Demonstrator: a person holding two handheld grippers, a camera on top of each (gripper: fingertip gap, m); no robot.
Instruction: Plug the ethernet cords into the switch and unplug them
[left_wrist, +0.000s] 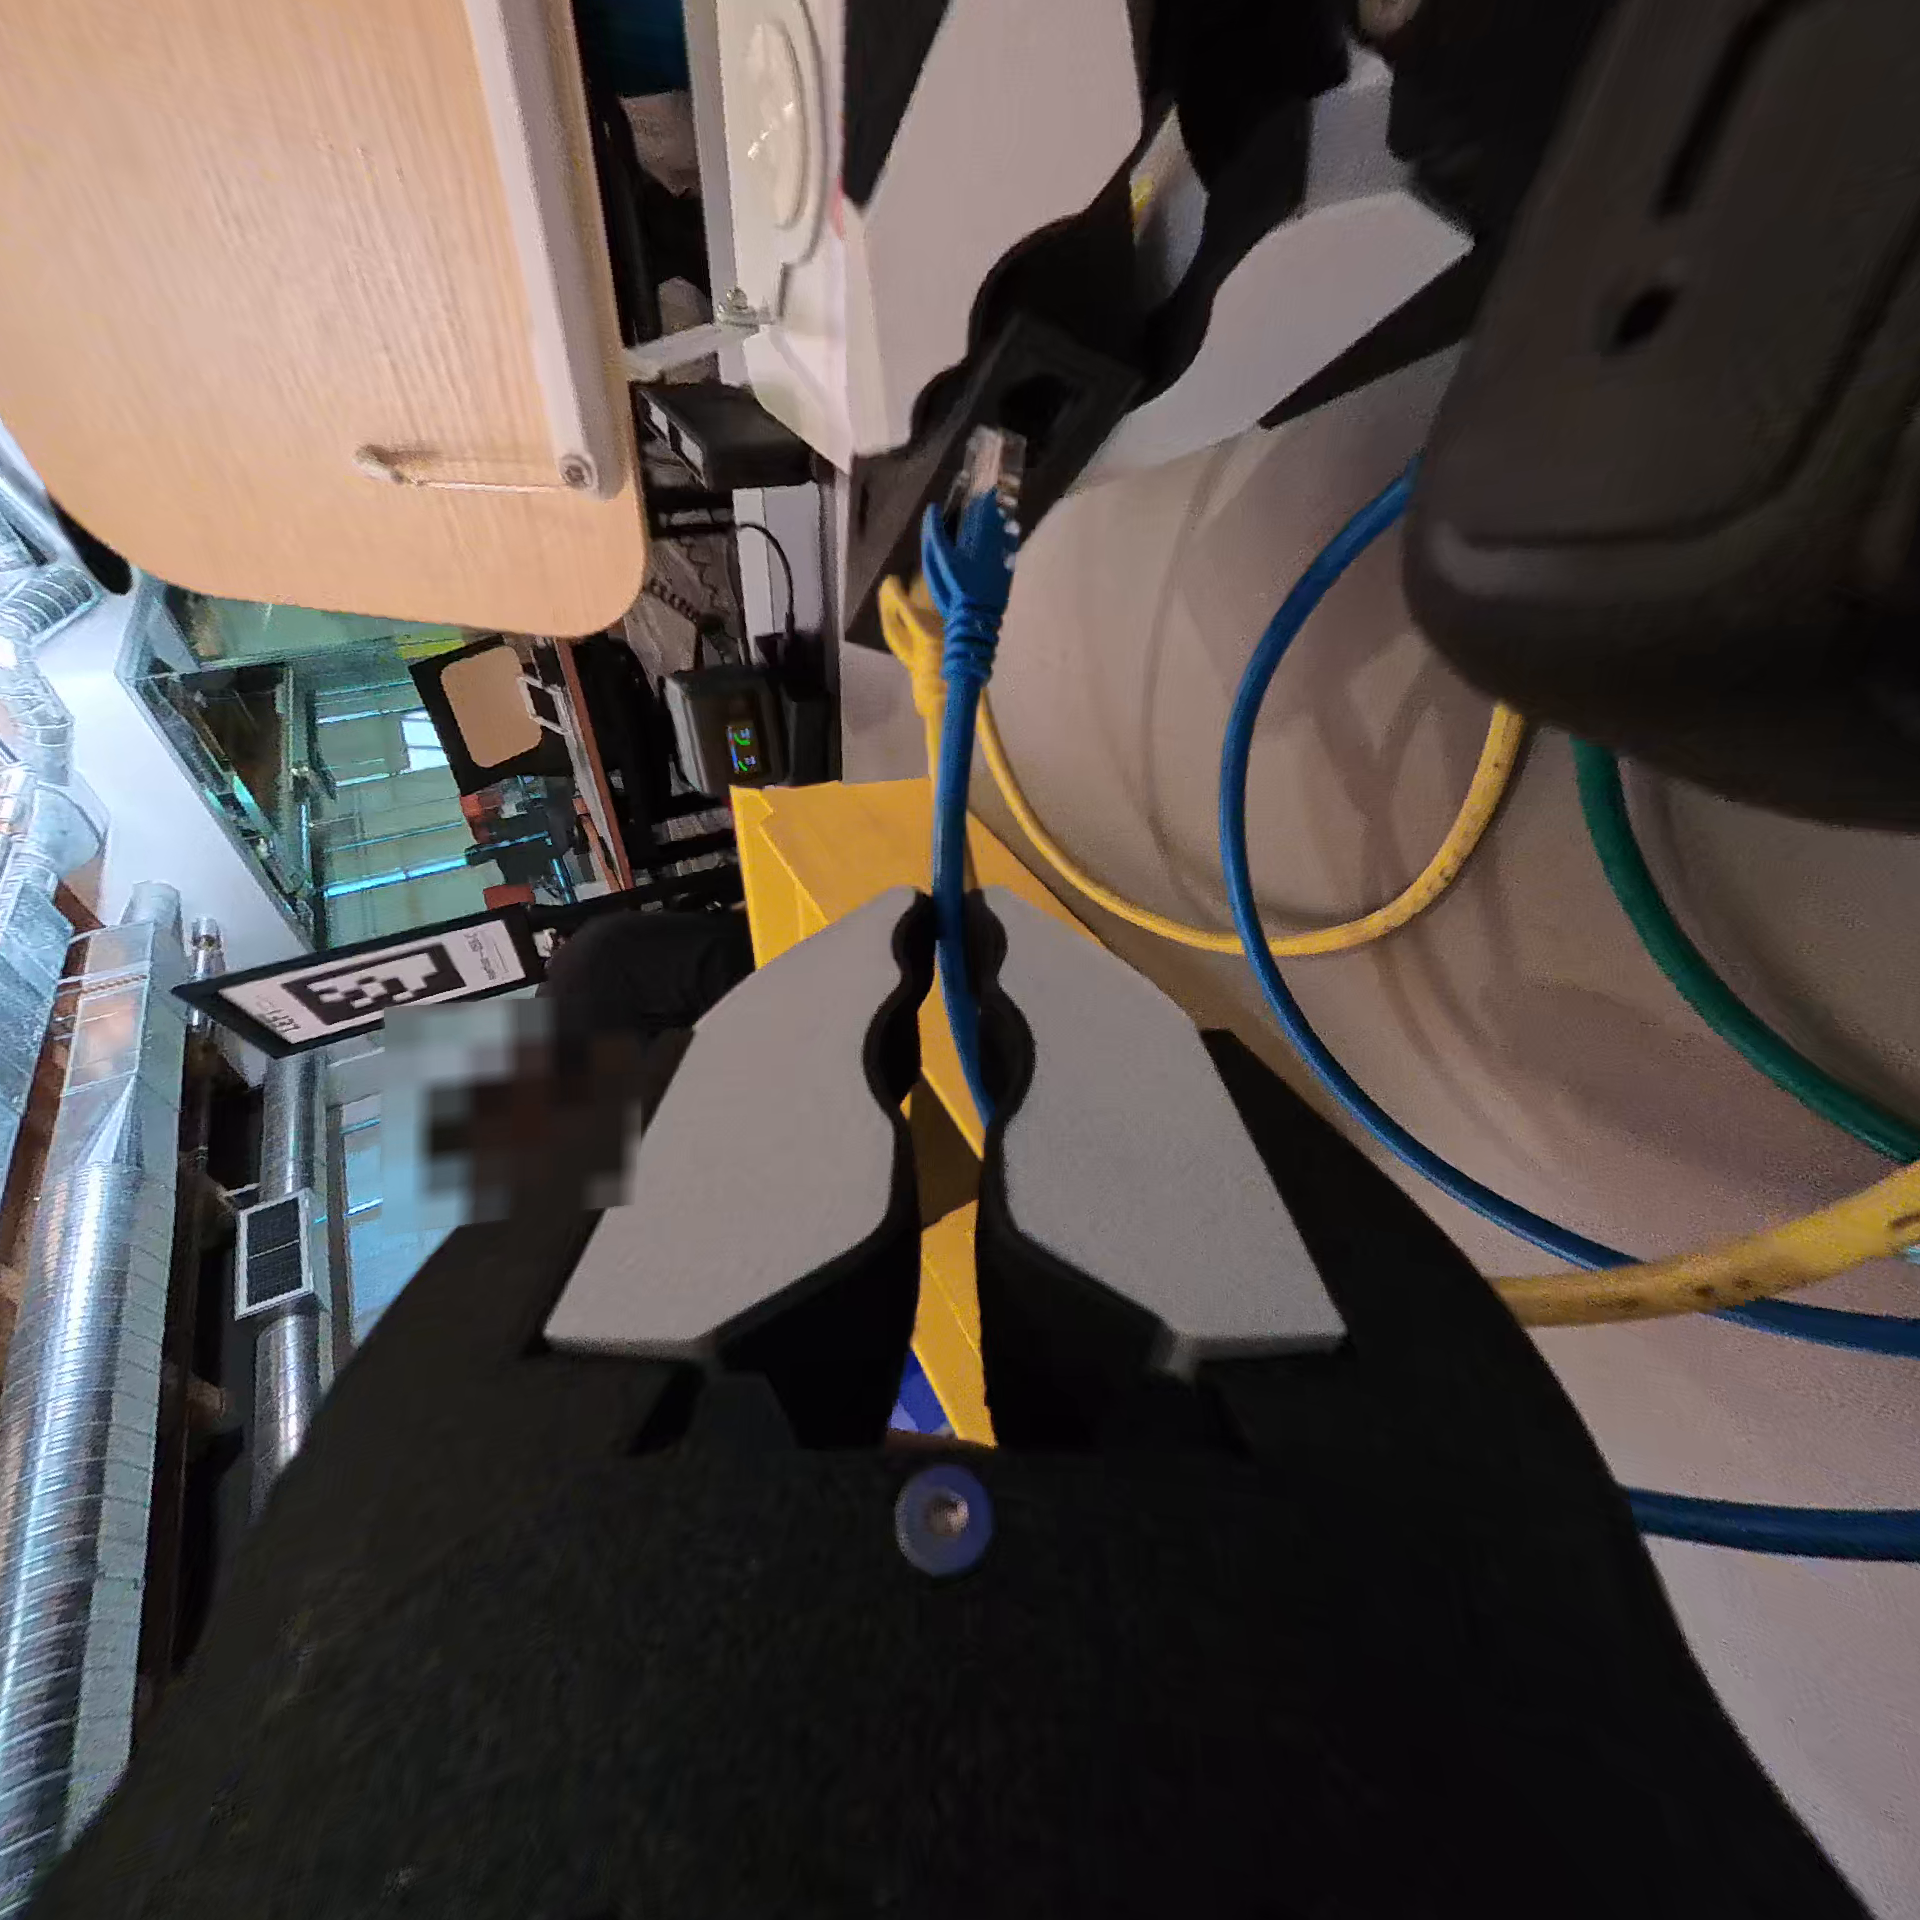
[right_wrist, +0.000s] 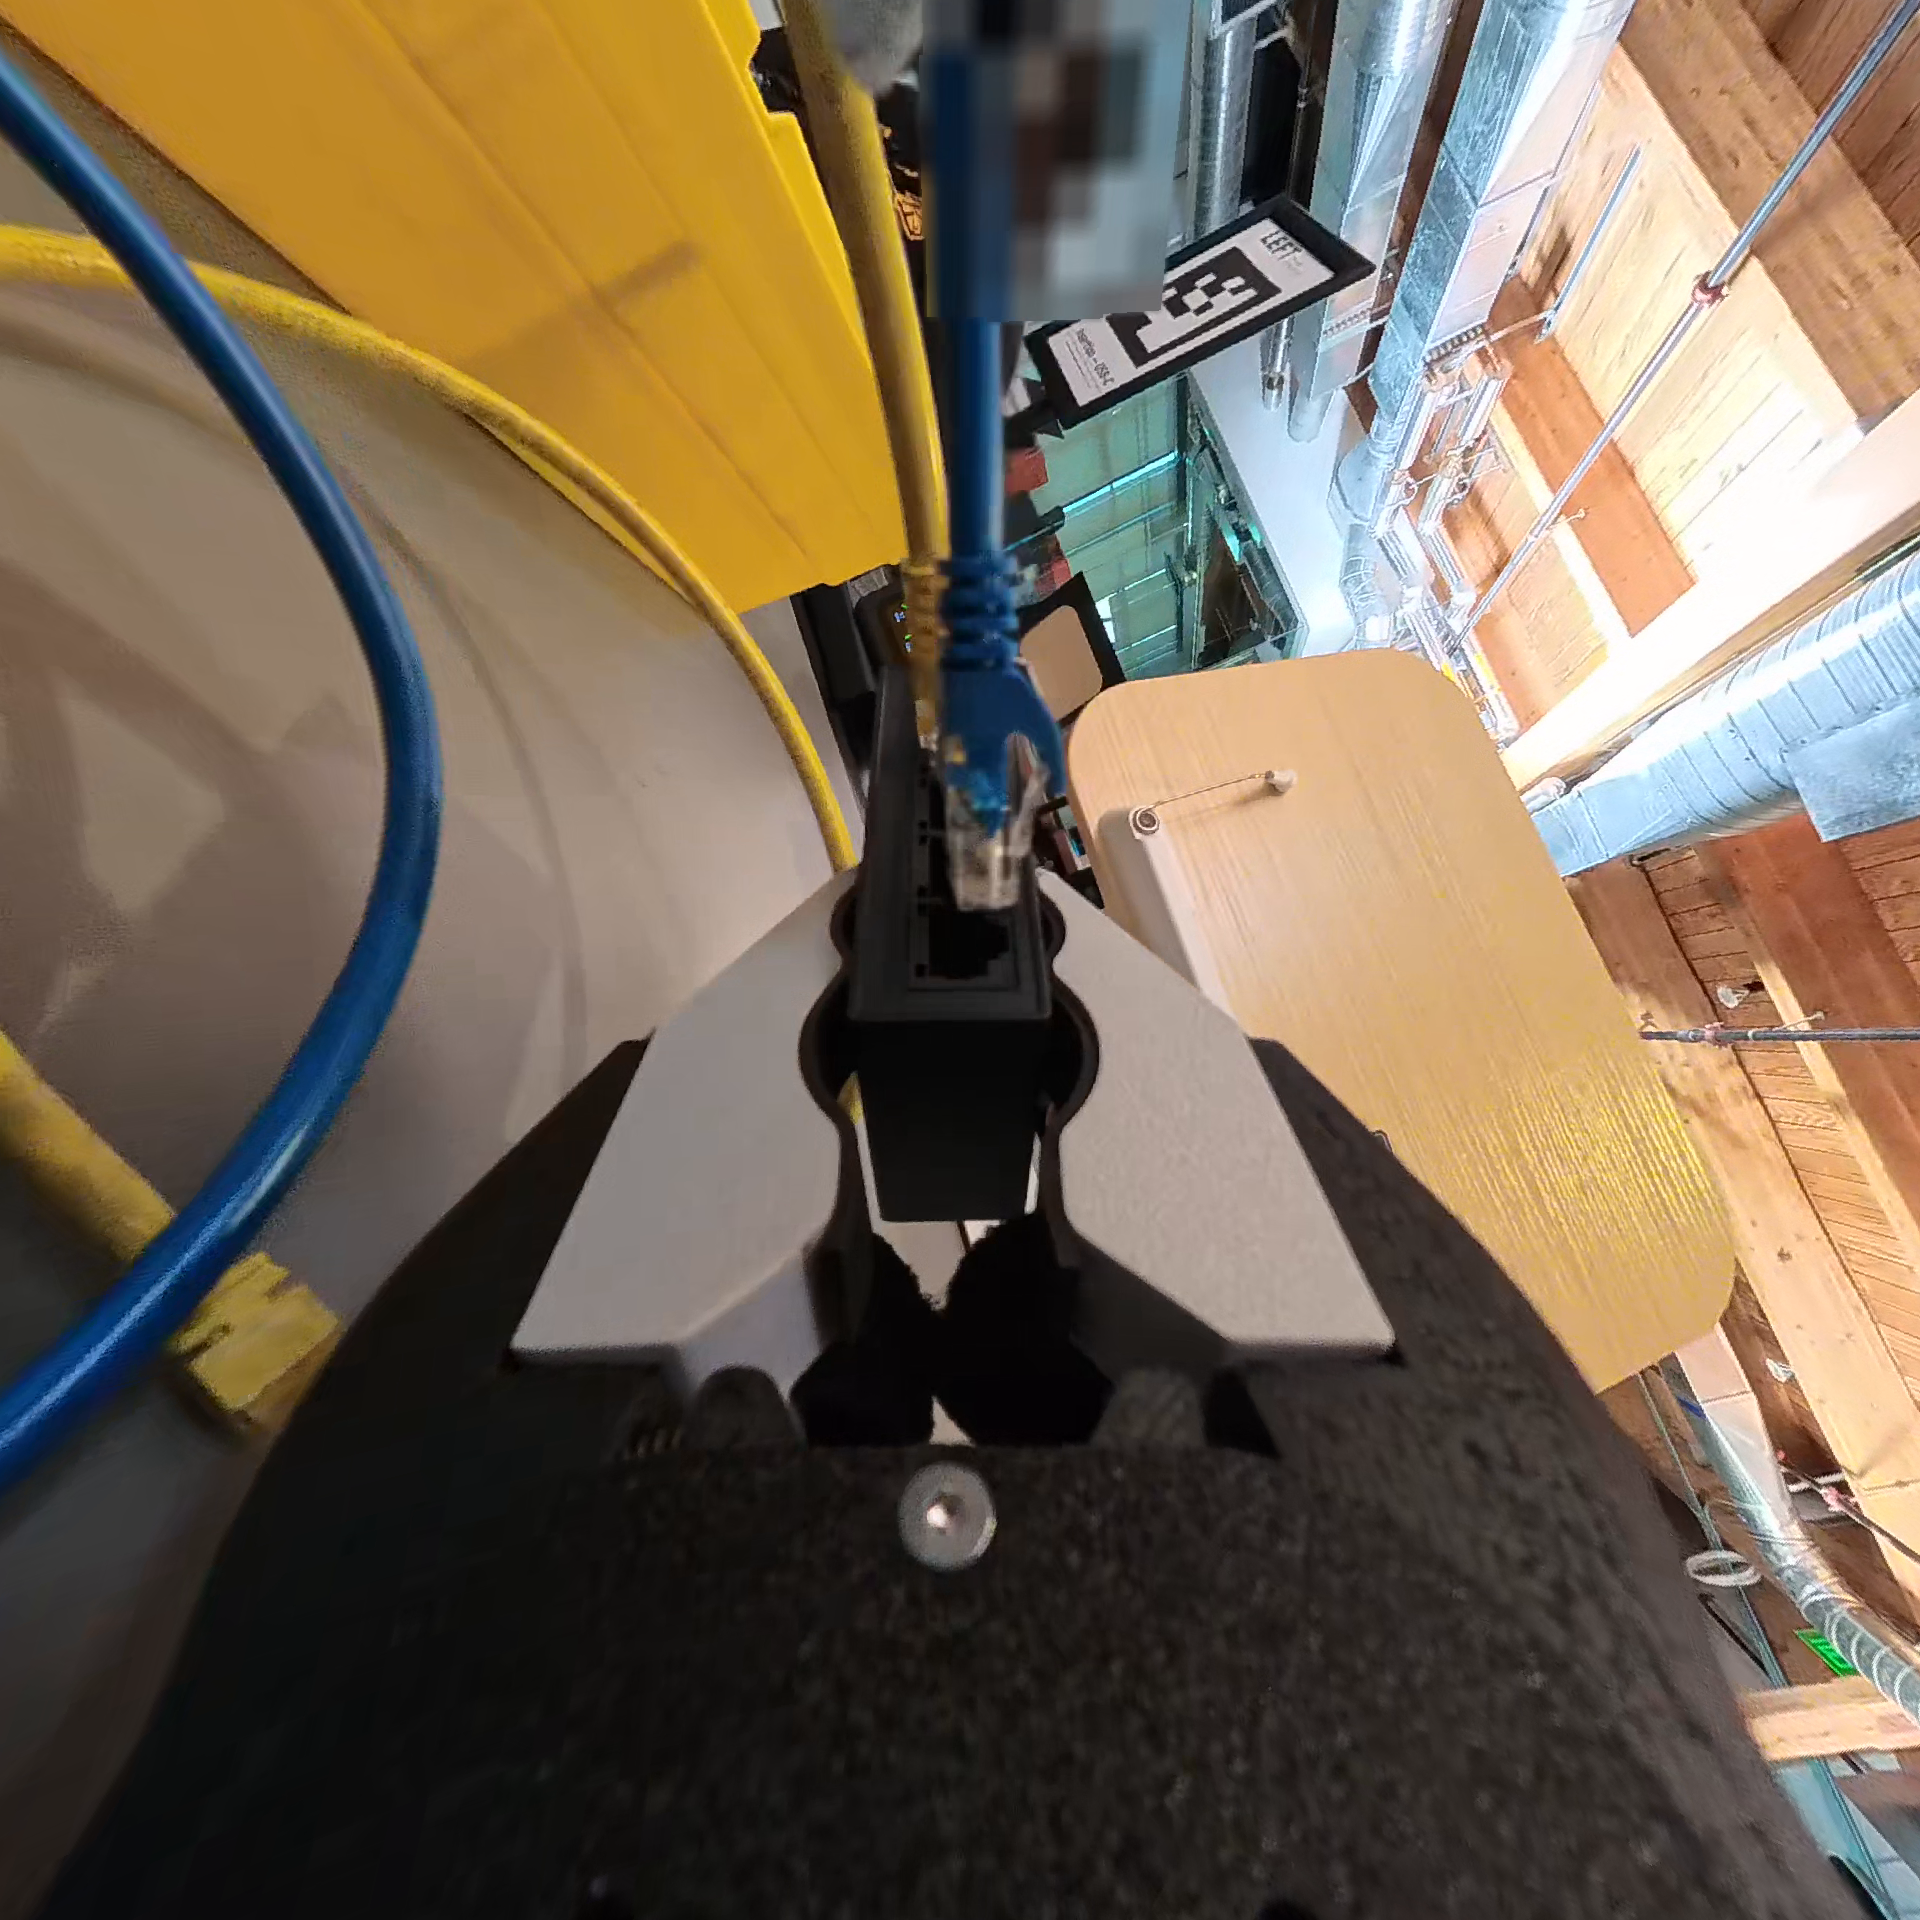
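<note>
My right gripper is shut on the black switch and holds it up in the air. My left gripper is shut on the blue ethernet cord. The cord's clear plug hangs just outside an empty port of the switch; it also shows in the right wrist view. A yellow cord sits plugged into the port beside it, and shows in the right wrist view too. A green cord lies at the right.
Slack loops of blue and yellow cord lie on the light grey table. A yellow bin stands behind. A wooden board is close by. A person with a marker card stands farther off.
</note>
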